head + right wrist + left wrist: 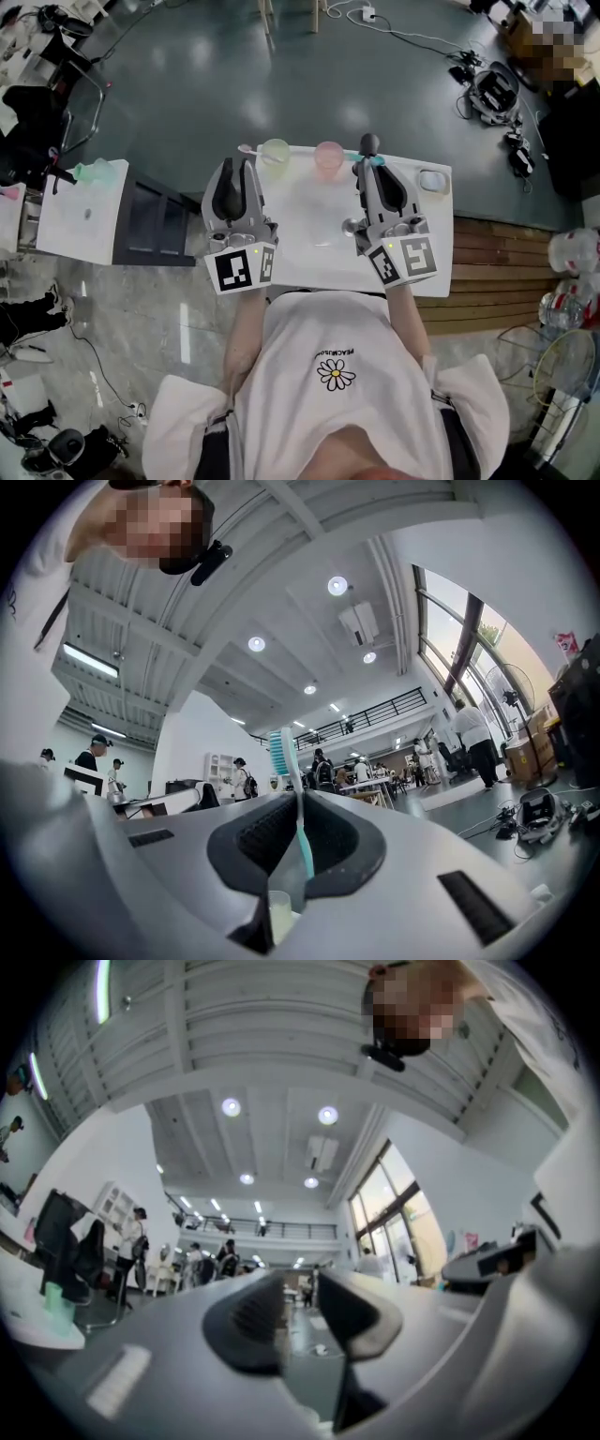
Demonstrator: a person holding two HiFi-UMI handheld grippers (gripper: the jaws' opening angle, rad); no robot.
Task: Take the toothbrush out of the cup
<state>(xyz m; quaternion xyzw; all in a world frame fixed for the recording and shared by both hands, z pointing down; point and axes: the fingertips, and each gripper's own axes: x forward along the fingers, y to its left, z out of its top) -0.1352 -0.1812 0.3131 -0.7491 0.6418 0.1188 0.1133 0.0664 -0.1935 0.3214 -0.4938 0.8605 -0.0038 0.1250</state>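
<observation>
Over the white table [309,246], the right gripper [296,831] clamps a toothbrush [282,752].

A white table [309,230] carries a green cup [275,152], pink cup [328,157] and small dish [432,181].

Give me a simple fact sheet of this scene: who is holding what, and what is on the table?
Who: a person with a hand-held gripper in each hand
Right gripper: fingers closed on a teal toothbrush
Left gripper: fingers slightly apart, nothing between them
Table: white, with a green cup and a pink cup near its far edge
Toothbrush position: outside both cups
</observation>
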